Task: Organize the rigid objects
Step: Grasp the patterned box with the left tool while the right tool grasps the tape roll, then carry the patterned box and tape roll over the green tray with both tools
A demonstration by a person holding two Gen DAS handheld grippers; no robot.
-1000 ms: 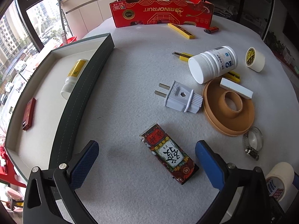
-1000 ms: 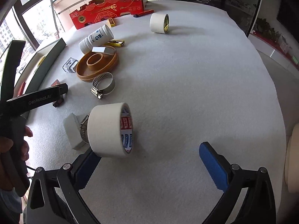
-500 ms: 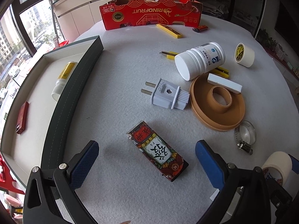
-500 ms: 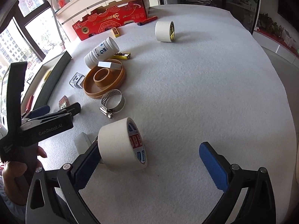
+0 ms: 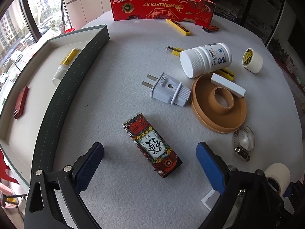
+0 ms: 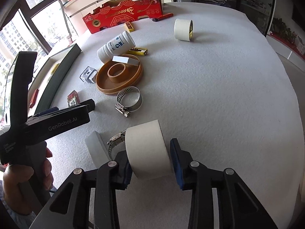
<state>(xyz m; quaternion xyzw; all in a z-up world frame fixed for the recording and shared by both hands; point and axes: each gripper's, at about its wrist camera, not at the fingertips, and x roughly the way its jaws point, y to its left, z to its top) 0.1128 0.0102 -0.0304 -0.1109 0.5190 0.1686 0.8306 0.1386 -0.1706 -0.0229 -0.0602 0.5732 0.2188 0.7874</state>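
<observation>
Red patterned box, grey plug, white tape roll

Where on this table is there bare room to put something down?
The wide felt right of the hose clamp and below the small tape roll is bare. So is the tray floor between glue bottle and red lighter. Around the brown ring dish it is crowded.

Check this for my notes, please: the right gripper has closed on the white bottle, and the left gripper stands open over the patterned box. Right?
Not quite. The right gripper has just been closing on the roll of white tape, not the white bottle, which lies by the brown ring dish; the right wrist view shows it. The left gripper does stand open over the patterned box.
</observation>
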